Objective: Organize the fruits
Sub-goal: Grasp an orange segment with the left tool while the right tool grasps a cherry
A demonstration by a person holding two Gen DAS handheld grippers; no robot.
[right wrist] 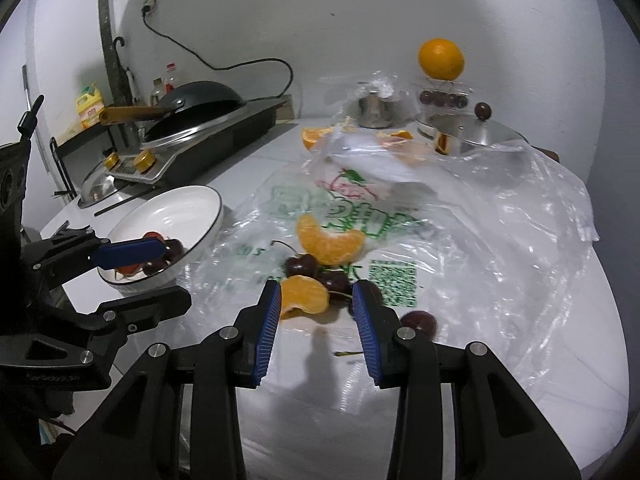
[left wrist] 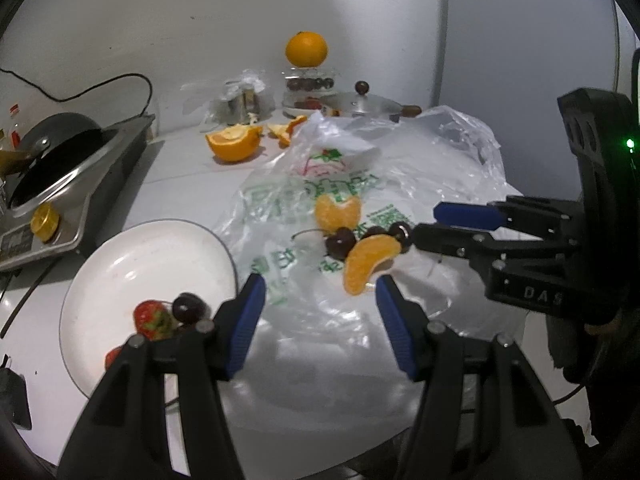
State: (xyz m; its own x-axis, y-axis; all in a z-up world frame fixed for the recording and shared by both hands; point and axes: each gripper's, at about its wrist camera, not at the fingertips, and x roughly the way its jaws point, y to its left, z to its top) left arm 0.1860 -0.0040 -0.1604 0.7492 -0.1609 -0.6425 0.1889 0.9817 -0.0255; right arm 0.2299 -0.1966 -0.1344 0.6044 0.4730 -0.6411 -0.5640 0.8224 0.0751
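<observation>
The right gripper (right wrist: 316, 300), jaws open and empty, stood nearer the segment (right wrist: 306, 295), which lay crosswise just ahead.

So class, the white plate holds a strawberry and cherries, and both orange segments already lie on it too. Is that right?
Not quite. The white plate does hold a strawberry and cherries, but both orange segments lie on the plastic bag, beside the plate. The right wrist view shows this plainly.
</observation>
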